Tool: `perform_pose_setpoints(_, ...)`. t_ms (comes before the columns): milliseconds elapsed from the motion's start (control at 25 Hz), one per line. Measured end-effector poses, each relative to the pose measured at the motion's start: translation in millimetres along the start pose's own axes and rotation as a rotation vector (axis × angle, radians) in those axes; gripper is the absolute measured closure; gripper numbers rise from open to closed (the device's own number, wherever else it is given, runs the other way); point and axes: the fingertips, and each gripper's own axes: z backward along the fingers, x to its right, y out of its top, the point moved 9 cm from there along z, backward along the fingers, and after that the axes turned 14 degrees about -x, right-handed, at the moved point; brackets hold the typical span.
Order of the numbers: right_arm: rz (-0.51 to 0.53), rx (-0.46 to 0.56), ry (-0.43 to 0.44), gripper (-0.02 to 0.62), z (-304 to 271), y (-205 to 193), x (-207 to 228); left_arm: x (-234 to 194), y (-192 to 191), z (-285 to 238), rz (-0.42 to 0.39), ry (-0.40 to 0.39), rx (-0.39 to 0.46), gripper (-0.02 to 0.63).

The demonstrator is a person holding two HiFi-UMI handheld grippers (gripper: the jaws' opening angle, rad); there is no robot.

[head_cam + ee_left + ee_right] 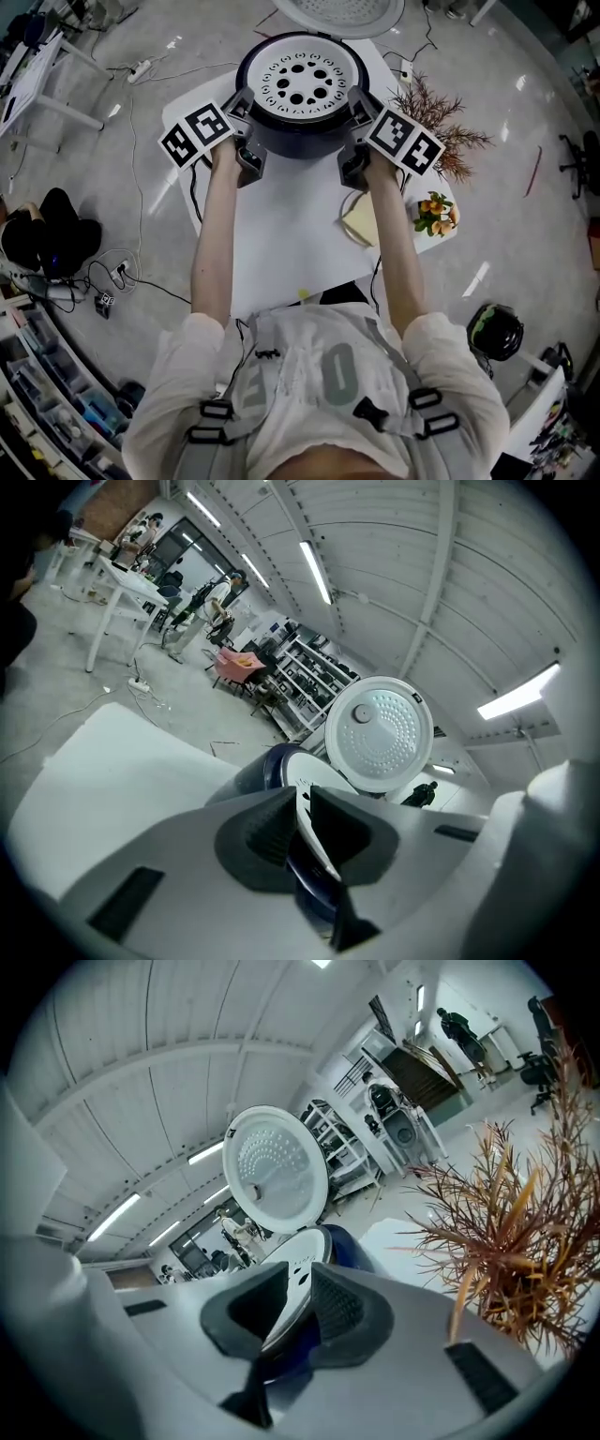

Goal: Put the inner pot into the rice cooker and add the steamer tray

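Note:
The dark blue rice cooker (pixel 300 136) stands at the far end of the white table (pixel 281 234), its white lid (pixel 342 11) swung up and open. The white perforated steamer tray (pixel 300 80) lies level in the cooker's mouth. My left gripper (pixel 244 112) is shut on the tray's left rim and my right gripper (pixel 360 109) on its right rim. In the left gripper view the thin white tray rim (pixel 314 832) is pinched between the jaws of the gripper (pixel 302 825), with the lid (pixel 380 733) behind. The right gripper view shows the tray (pixel 298 1274) clamped in that gripper (pixel 302 1305). The inner pot is hidden.
A dried brown plant (pixel 441 127) stands just right of the cooker, close to my right gripper, and fills the right gripper view's right side (pixel 511 1232). A yellowish cloth (pixel 361 223) and orange flowers (pixel 436 214) lie at the table's right edge. Cables run over the floor on the left.

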Motion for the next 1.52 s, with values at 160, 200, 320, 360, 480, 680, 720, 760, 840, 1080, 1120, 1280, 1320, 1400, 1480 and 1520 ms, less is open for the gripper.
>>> perform_pose_setpoints(160,0.016,-0.003,0.007,0.502,1,0,-3,1,0,0,0.002,0.008,0.009,0.563)
perform_pose_setpoints(200,0.016,-0.003,0.009,0.502,1,0,-3,1,0,1,0.001,0.009,0.011,0.560)
perform_pose_setpoints(320,0.012,-0.003,0.016,0.502,2,-1,-3,1,-1,2,0.006,0.012,0.014,0.543)
perform_pose_setpoints(360,0.011,-0.004,0.016,0.501,2,-1,-2,1,-1,2,0.008,0.013,0.015,0.536)
perform_pose_setpoints(480,0.001,-0.004,0.011,0.500,4,-3,3,0,-5,3,0.011,0.018,0.019,0.520)
perform_pose_setpoints(680,-0.005,-0.002,0.017,0.500,8,-6,3,-2,-8,9,0.020,0.027,0.022,0.505)
perform_pose_setpoints(720,-0.006,0.000,0.019,0.500,9,-6,3,-2,-9,10,0.022,0.027,0.024,0.504)
perform_pose_setpoints(760,-0.006,0.002,0.021,0.500,10,-6,3,-2,-10,11,0.024,0.027,0.027,0.500)
perform_pose_setpoints(840,-0.004,0.007,0.024,0.500,11,-6,2,-3,-11,12,0.028,0.031,0.027,0.494)
perform_pose_setpoints(1080,0.020,0.022,0.021,0.499,16,2,-2,4,-6,18,0.019,0.041,0.051,0.489)
perform_pose_setpoints(1120,0.038,0.031,0.021,0.499,18,6,-5,8,-1,21,0.003,0.043,0.066,0.489)
perform_pose_setpoints(1280,0.197,0.092,-0.001,0.489,29,25,-32,42,20,46,-0.165,0.083,0.179,0.489)
perform_pose_setpoints(1320,0.258,0.110,-0.008,0.485,33,29,-42,54,25,55,-0.225,0.086,0.221,0.489)
perform_pose_setpoints(1400,0.388,0.146,-0.009,0.480,41,34,-66,76,31,77,-0.343,0.065,0.314,0.489)
perform_pose_setpoints(1480,0.515,0.184,-0.002,0.479,50,35,-93,95,33,100,-0.460,0.064,0.394,0.489)
perform_pose_setpoints(1520,0.578,0.205,-0.003,0.480,56,33,-106,102,31,112,-0.520,0.090,0.426,0.489)
